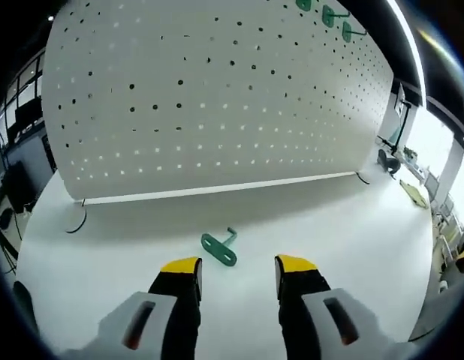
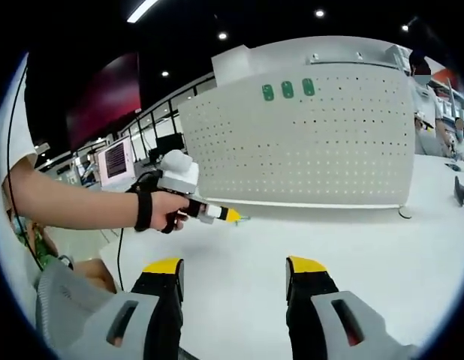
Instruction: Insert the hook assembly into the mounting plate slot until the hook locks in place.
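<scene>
A green hook assembly (image 1: 219, 248) lies flat on the white table (image 1: 344, 225), just beyond the yellow tips of my left gripper (image 1: 238, 266), which is open and a little short of it. A white perforated mounting plate (image 1: 217, 90) stands upright behind it; three green hooks (image 1: 327, 15) hang near its top right. In the right gripper view the same plate (image 2: 307, 142) shows with three green hooks (image 2: 287, 90) at its top. My right gripper (image 2: 236, 268) is open over the table with nothing between its jaws. The left gripper (image 2: 230, 216), held by a person's hand (image 2: 168, 210), comes in from the left there.
A black cable (image 1: 76, 222) lies at the plate's left foot. A dark object (image 1: 388, 160) and a yellowish item (image 1: 414, 193) sit at the table's far right. Monitors and desks (image 2: 116, 161) stand behind the person's arm.
</scene>
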A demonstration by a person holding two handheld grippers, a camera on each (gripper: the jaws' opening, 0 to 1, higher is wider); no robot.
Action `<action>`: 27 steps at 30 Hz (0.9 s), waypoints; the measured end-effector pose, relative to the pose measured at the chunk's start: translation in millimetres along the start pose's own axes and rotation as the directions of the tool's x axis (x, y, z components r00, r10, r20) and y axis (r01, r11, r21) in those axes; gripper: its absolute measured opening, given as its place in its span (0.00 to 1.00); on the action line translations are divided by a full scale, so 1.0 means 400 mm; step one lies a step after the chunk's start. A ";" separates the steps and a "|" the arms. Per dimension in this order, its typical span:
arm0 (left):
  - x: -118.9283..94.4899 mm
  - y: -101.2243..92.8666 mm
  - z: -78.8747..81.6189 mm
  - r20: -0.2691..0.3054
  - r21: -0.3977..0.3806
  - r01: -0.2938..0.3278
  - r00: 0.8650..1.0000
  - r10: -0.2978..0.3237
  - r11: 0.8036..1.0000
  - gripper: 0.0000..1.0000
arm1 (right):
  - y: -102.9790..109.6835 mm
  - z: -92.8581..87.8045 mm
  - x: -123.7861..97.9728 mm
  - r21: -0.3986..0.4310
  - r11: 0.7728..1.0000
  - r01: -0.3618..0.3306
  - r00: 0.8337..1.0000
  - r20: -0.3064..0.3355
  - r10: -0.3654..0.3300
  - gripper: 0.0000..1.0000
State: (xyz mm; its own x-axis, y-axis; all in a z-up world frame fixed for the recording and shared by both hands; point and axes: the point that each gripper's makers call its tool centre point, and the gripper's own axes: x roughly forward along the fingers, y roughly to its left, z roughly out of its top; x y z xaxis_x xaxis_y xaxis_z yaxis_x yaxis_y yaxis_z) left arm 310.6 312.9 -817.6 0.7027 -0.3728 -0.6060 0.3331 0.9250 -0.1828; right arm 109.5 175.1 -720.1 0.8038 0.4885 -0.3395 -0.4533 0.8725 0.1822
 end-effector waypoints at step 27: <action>0.059 0.016 -0.003 -0.055 -0.050 -0.016 0.998 0.013 0.999 0.23 | -0.028 -0.017 0.017 0.024 1.000 0.009 1.000 -0.028 -0.009 0.55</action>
State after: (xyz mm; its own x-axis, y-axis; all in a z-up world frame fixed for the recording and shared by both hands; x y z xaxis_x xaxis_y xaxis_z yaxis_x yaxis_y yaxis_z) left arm 328.7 310.3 -834.0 0.6712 -0.3561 -0.6501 0.2902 0.9333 -0.2116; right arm 117.3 168.6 -730.8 0.7965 0.4806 -0.3668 -0.4366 0.8769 0.2011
